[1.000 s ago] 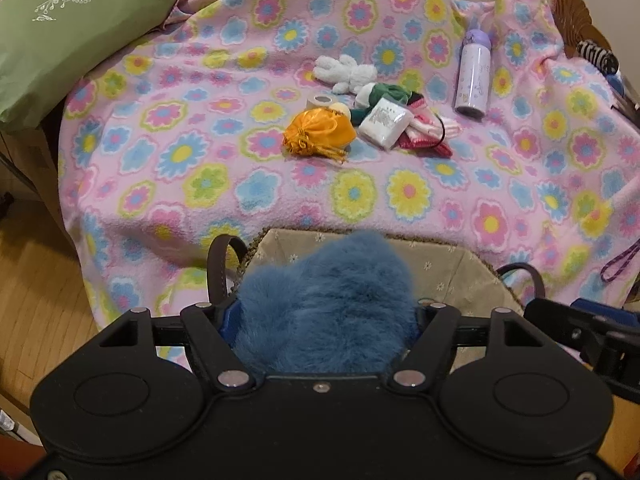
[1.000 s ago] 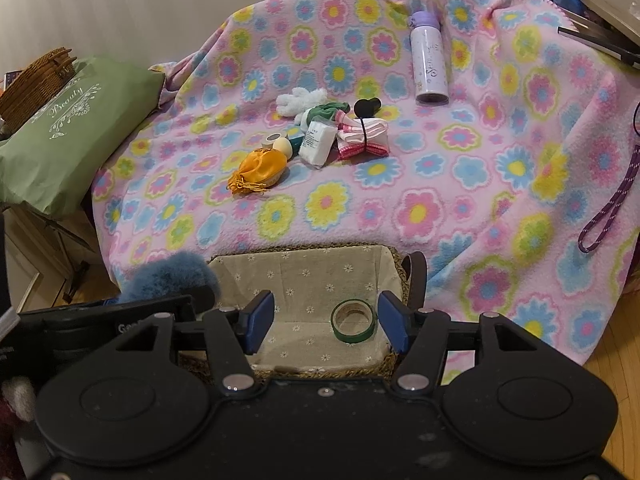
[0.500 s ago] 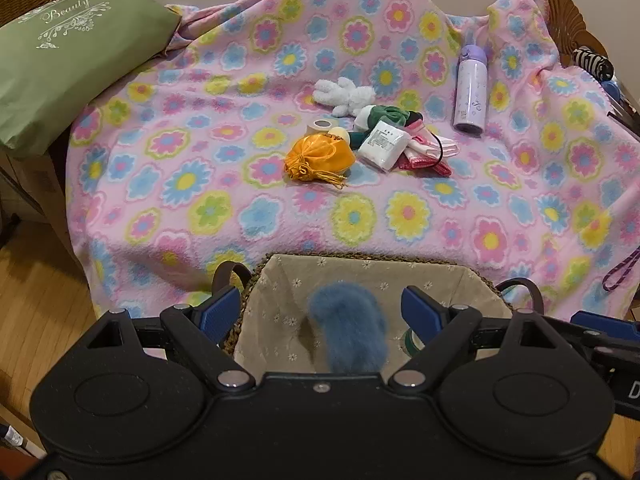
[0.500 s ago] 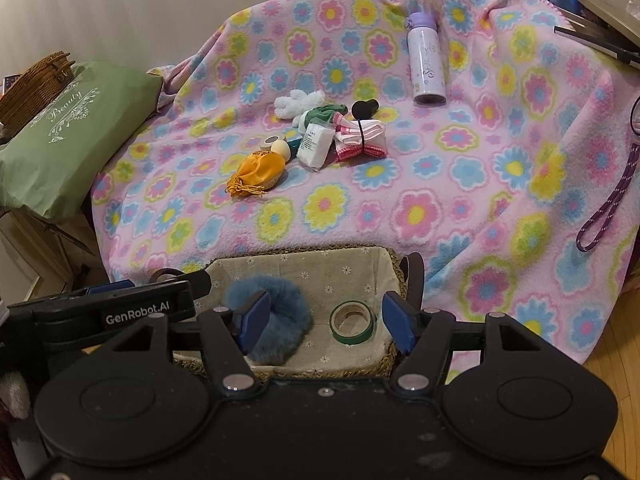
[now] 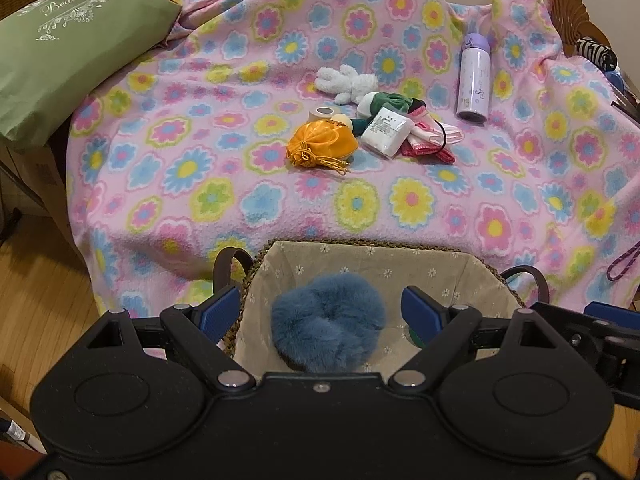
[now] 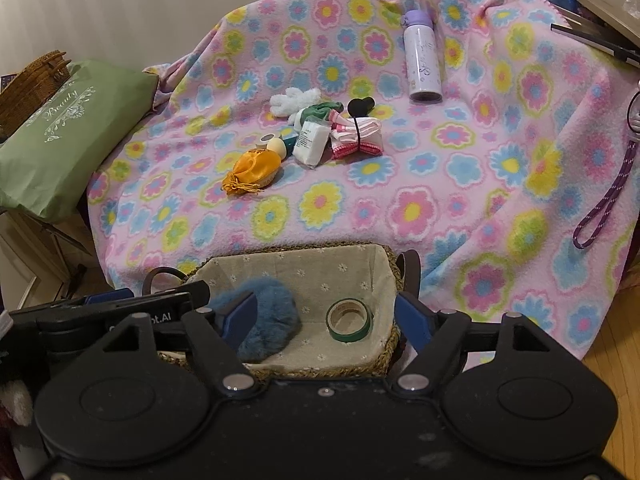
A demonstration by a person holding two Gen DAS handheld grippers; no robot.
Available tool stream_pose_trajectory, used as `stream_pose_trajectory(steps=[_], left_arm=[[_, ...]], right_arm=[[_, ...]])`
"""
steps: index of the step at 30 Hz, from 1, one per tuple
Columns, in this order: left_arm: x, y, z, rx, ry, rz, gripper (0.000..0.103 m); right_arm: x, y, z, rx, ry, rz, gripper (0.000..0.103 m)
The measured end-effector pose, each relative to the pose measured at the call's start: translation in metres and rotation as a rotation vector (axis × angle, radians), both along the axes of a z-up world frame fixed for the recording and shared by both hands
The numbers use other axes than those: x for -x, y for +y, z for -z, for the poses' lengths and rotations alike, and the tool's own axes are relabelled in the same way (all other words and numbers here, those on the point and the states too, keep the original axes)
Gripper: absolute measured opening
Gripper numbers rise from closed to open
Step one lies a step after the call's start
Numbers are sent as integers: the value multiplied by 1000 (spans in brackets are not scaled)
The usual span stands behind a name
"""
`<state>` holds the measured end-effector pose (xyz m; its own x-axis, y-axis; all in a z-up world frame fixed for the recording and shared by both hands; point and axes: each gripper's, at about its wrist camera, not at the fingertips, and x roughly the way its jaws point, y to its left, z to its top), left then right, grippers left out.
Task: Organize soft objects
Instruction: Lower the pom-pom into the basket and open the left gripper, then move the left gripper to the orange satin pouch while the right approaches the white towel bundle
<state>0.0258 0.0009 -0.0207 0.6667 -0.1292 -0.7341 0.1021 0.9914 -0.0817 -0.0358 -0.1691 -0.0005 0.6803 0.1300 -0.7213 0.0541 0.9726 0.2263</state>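
Note:
A blue fluffy scrunchie (image 5: 328, 322) lies inside the cloth-lined wicker basket (image 5: 372, 258); it also shows in the right wrist view (image 6: 272, 322) at the left of the basket (image 6: 304, 268). My left gripper (image 5: 325, 314) is open above the scrunchie and holds nothing. My right gripper (image 6: 326, 322) is open and empty over the basket. On the flowered blanket (image 5: 200, 168) lie an orange pouch (image 5: 322, 146), a white plush toy (image 5: 346, 82), a green scrunchie (image 5: 394, 102), a white packet (image 5: 386, 132) and pink cloths (image 5: 430, 140).
A green roll of tape (image 6: 349, 320) lies in the basket. A purple bottle (image 5: 474, 78) stands at the back right. A green cushion (image 5: 68, 44) is at the left. A purple cord (image 6: 604, 200) hangs at the right. Wooden floor (image 5: 36, 300) lies below.
My left gripper opened and let go of the blue scrunchie, which dropped into the basket. The right gripper barely moved.

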Motion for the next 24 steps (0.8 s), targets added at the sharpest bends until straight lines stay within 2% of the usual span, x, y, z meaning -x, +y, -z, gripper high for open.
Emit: stream_pose_trajectory(steps=[11, 14, 16, 24], left_arm=[[-1, 6, 0, 8, 2, -23, 84], [-2, 7, 1, 10, -1, -26, 84], [-3, 8, 1, 11, 1, -31, 84], [-21, 14, -4, 0, -12, -46, 84]], right_arm=[[-1, 3, 2, 27, 22, 2, 76], [-1, 3, 2, 32, 14, -8, 80], [-3, 3, 2, 33, 1, -10, 87], [-21, 1, -1, 75, -45, -18, 88]])
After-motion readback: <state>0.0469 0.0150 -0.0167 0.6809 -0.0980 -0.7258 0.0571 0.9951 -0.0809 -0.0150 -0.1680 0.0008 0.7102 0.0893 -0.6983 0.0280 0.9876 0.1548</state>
